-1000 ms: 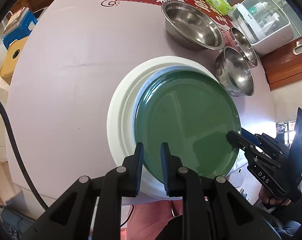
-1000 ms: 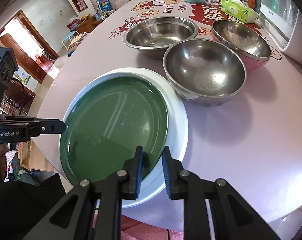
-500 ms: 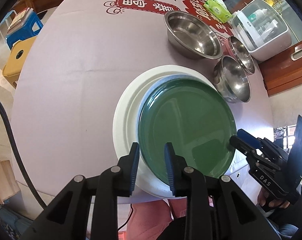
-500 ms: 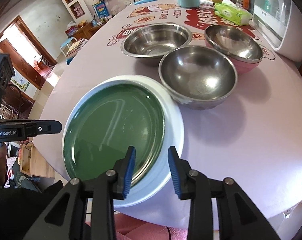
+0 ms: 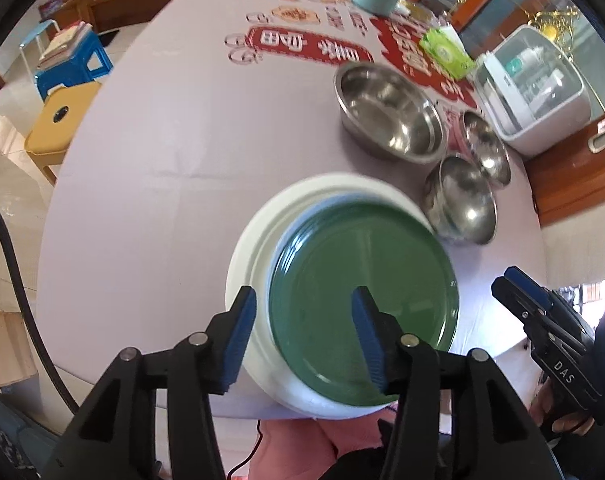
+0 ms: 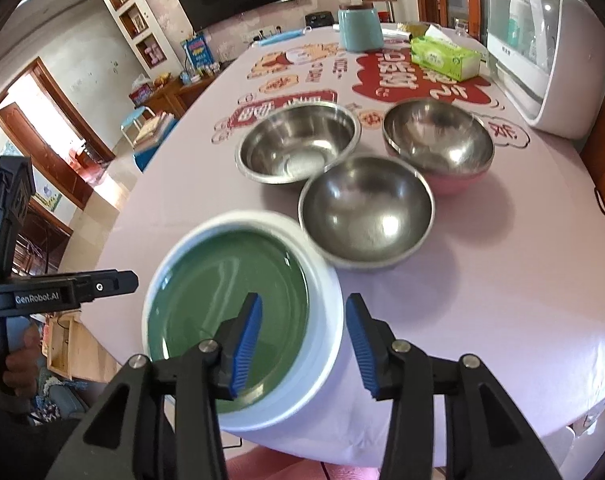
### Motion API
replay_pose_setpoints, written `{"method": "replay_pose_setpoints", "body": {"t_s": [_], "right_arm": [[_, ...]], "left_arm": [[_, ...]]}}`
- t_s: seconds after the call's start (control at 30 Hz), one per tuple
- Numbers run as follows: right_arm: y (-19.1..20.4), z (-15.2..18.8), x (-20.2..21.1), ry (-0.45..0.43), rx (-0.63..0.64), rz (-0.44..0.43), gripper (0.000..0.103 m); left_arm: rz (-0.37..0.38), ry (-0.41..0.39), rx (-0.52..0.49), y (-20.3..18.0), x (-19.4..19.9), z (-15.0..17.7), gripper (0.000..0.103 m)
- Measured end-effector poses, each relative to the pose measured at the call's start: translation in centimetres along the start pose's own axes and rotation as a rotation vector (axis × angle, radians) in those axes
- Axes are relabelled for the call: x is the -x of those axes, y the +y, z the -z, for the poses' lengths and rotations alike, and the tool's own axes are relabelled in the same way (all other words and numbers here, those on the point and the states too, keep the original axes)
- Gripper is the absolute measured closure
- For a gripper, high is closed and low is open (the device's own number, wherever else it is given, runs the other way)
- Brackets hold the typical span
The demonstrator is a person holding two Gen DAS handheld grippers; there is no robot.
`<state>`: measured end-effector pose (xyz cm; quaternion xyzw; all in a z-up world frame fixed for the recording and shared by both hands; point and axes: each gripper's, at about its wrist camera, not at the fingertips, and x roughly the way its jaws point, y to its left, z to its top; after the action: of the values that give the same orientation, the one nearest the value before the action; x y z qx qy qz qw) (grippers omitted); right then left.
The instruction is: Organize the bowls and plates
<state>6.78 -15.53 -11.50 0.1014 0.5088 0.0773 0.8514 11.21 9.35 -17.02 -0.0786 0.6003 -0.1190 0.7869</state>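
With both the left claw (image 5: 304,330) and right claw (image 6: 302,338) spread wide and holding nothing, the green plate (image 5: 362,300) lay stacked on the white plate (image 5: 254,248), while three steel bowls (image 6: 366,212) stood unnested on the tabletop (image 6: 482,280).

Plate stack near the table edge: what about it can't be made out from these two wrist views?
- How many plates lie between the green plate and the white plate: a bluish rim shows in the left wrist view, blurred.
- The stack's near edge: covered by the left tongs and, in the right wrist view, the right tongs.
- Its far rim touching the nearest steel bowl: motion blur.
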Motion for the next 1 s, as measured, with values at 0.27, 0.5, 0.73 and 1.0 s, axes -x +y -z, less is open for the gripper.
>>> {"method": "replay_pose_setpoints", "body": {"t_s": [0.27, 0.5, 0.73, 1.0], "right_arm": [[-1.0, -3.9, -0.3, -0.027, -0.018, -0.066, 0.059], [-2.2, -7.9, -1.2, -0.013, 0.006, -0.114, 0.059], [-2.8, -12.5, -2.2, 0.002, 0.075, -0.144, 0.059], [-3.3, -17.2, -4.1, 0.011, 0.205, -0.159, 0.059]], "left_arm": [[-0.031, -0.081, 0.046, -1.4, 1.5, -2.0, 0.04], [-0.048, -0.126, 0.081, -3.2, 2.2, -4.1, 0.036], [-0.056, -0.142, 0.15, -4.5, 1.3, -6.3, 0.036], [-0.085, -0.162, 0.232, -5.6, -0.2, -8.7, 0.034]]}}
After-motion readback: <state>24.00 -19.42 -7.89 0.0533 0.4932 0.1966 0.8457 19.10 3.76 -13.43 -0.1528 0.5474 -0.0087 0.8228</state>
